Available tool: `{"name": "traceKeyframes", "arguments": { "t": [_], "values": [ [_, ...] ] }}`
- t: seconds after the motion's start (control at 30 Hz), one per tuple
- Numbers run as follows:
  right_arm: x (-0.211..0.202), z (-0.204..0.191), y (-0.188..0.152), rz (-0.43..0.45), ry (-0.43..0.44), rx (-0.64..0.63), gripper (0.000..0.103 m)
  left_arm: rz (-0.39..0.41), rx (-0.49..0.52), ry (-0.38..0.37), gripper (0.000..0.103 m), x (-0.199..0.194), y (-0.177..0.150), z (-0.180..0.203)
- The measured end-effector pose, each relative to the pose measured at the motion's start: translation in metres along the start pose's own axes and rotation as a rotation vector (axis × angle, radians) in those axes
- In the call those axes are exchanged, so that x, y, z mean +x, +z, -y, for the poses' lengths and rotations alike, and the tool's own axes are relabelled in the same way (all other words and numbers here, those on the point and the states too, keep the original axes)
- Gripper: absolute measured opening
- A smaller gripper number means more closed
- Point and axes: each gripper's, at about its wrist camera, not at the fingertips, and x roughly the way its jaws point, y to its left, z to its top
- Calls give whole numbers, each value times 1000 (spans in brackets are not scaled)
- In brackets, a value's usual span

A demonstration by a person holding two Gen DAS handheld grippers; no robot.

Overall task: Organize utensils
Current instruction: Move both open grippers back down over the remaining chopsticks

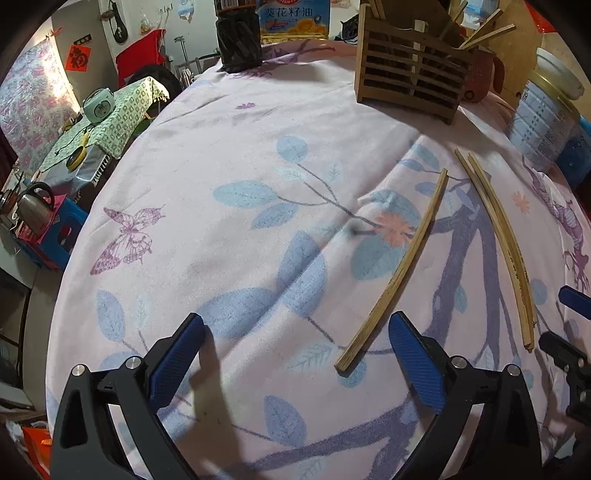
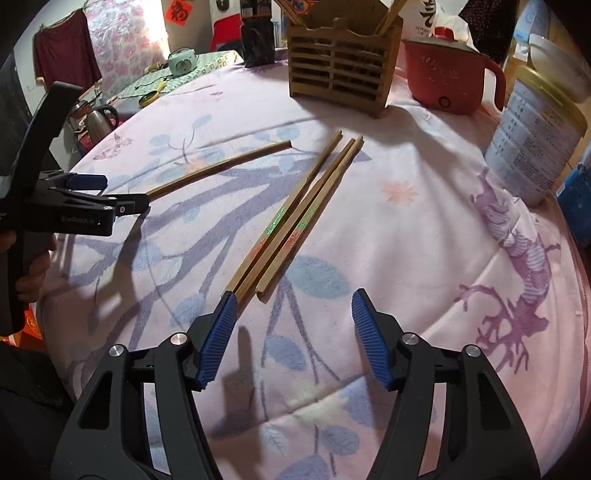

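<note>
A single wooden chopstick (image 1: 399, 273) lies on the floral cloth, its near end between the wide-open fingers of my left gripper (image 1: 295, 343), closer to the right pad and touching neither. The same chopstick (image 2: 218, 168) and left gripper (image 2: 122, 206) show at the left of the right wrist view. Three more chopsticks (image 2: 295, 218) lie side by side, their near ends just beyond the left fingertip (image 2: 227, 314) of my right gripper (image 2: 295, 325), which is open with nothing between its pads. A slatted wooden utensil holder (image 2: 343, 74) with several chopsticks in it stands at the back.
A red electric pot (image 2: 447, 77) stands right of the holder, and a tall tin can (image 2: 532, 136) at the table's right edge. A dark cup (image 1: 238, 40) and an oil box (image 1: 293, 18) stand at the far edge. The table (image 1: 221, 147) drops off on the left.
</note>
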Motion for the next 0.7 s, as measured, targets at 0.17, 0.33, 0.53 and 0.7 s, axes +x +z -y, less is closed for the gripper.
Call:
{"name": "traceKeyframes", "arguments": {
  "t": [0.17,0.33,0.53,0.7],
  "values": [
    [8,9,5,-18,9,53,61,29,6,-4,99,-1,-5,0],
    [15,6,7,-23,-5,43,59,37,6,-6,99,-2,-6,0],
    [4,49,4,-11,-117,221,42,37,4,-6,99,-2,-7,-1],
    [-4,43,-2,31,-20,218,42,35,0,-3,98,-2,-6,-1]
  ]
}}
